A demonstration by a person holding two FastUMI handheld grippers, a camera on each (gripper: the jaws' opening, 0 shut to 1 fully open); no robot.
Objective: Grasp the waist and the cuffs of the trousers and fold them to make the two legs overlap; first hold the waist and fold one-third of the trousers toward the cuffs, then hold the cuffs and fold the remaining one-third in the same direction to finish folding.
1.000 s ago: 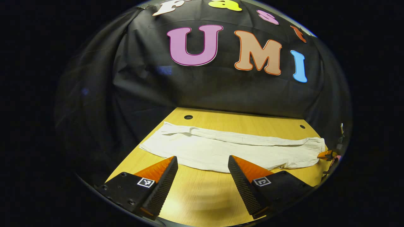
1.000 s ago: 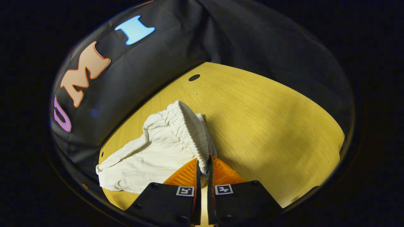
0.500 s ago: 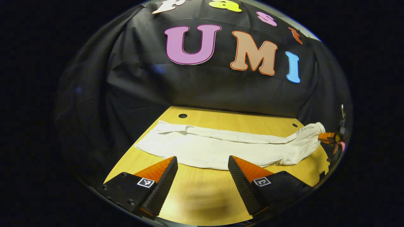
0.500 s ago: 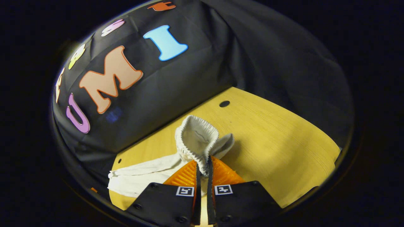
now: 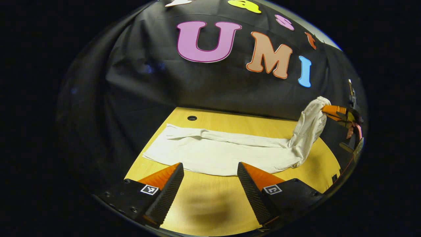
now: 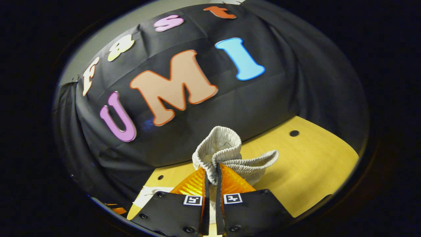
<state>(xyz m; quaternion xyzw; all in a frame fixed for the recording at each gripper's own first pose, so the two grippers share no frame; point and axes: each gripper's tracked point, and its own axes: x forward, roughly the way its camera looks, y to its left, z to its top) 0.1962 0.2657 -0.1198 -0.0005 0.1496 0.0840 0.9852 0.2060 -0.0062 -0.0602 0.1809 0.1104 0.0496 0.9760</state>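
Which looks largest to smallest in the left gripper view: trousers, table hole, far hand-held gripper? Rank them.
1. trousers, by far the largest.
2. right hand-held gripper, far off at the edge, so its look is unsure.
3. table hole, smallest.

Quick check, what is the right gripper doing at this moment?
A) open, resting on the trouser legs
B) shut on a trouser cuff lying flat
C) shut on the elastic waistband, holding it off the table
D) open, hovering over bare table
C: in the right gripper view the right gripper pinches the gathered waistband between both fingers, above the table; the legs lie flat.
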